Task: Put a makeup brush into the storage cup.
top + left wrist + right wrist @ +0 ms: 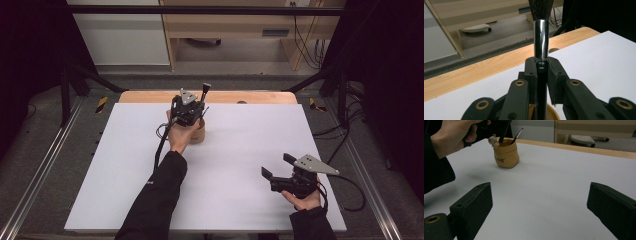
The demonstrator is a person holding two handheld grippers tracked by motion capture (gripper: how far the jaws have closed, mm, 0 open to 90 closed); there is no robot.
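The left gripper [541, 65] has its jaws drawn nearly together on a makeup brush [541, 37], the pads pinching the black handle just below the shiny metal ferrule, so the dark bristle head stands up clear above the jaws. Gripping it there, close to the head, looks meant to keep the long handle hanging straight down, which suits a handle that has to pass through a narrow mouth. Directly underneath sits a small tan pot [506, 155] shaped like a little sack, with a tiny bear figure [492, 139] perched at its rim; the brush handle runs down into its opening, so I would say the brush is either being lowered in or drawn out, and I cannot tell which. A second, thinner brush [517, 135] leans inside the same pot, tilted against the rim.

From above, the left hand [179, 135] hovers over the pot toward the far side of the white table top [240, 200], near its wooden back edge [150, 97].

The right gripper [276, 167] rests well apart, near the table's front right, jaws spread wide with nothing between them. It seems parked there, aimed at the pot, simply to stay out of the way.
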